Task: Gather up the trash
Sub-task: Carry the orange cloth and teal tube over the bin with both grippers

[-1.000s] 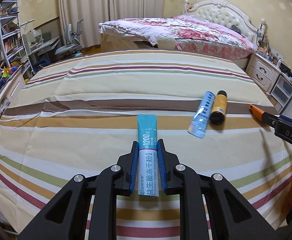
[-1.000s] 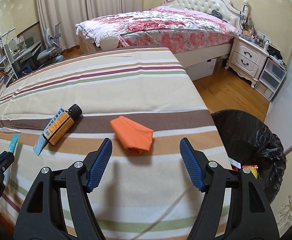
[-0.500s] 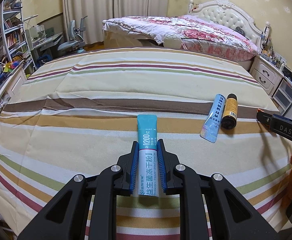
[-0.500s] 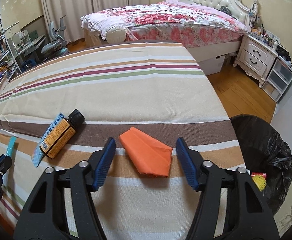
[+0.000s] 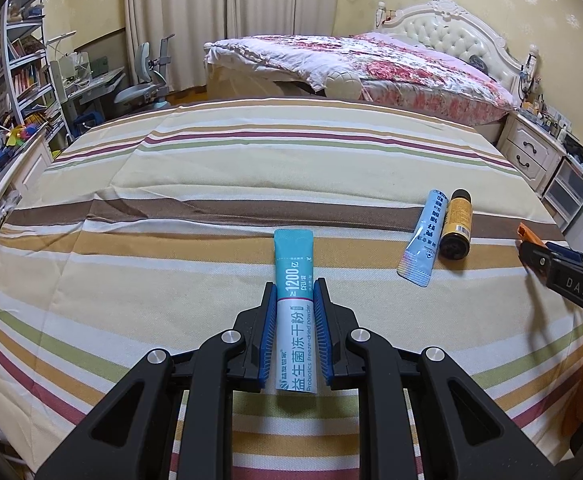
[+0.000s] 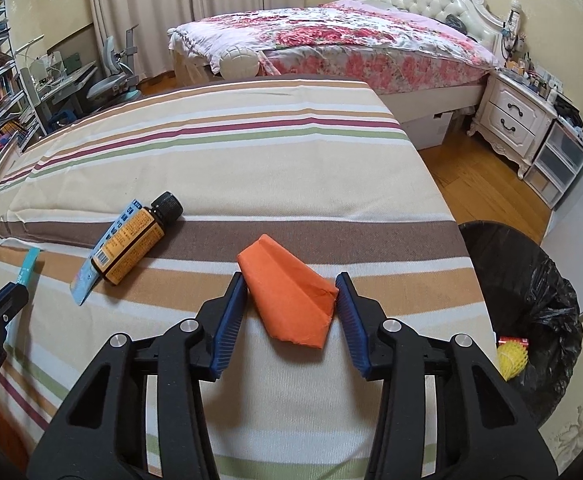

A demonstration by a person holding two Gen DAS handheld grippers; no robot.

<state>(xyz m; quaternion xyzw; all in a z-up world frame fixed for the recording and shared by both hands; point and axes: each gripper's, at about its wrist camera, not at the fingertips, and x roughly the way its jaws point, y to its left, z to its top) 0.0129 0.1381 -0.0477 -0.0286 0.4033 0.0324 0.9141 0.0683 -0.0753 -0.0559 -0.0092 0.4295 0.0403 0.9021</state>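
Observation:
My left gripper [image 5: 293,286] is shut on a teal and white powder sachet [image 5: 293,264], whose far end lies on the striped cloth [image 5: 171,184]. The jaws of my right gripper [image 6: 289,280] are closing around a folded orange paper [image 6: 287,296]. Its pads stand right at the paper's two edges, and the paper is not squeezed. A brown bottle [image 6: 133,240] with an orange label lies to the left, on top of a light blue sachet [image 6: 85,286]. The right wrist view shows the left gripper [image 6: 9,296] at its left edge.
A bin lined with a black bag [image 6: 531,280] stands on the floor off the cloth's right edge, with a yellow net piece [image 6: 511,360] inside. Beyond are a flowered bed [image 6: 351,40], a white nightstand [image 6: 515,124] and shelves [image 5: 15,76] on the left.
The right gripper's jaws have narrowed from wide open and moved forward until the orange paper lies between them. The left gripper has kept its hold on the teal sachet without moving.

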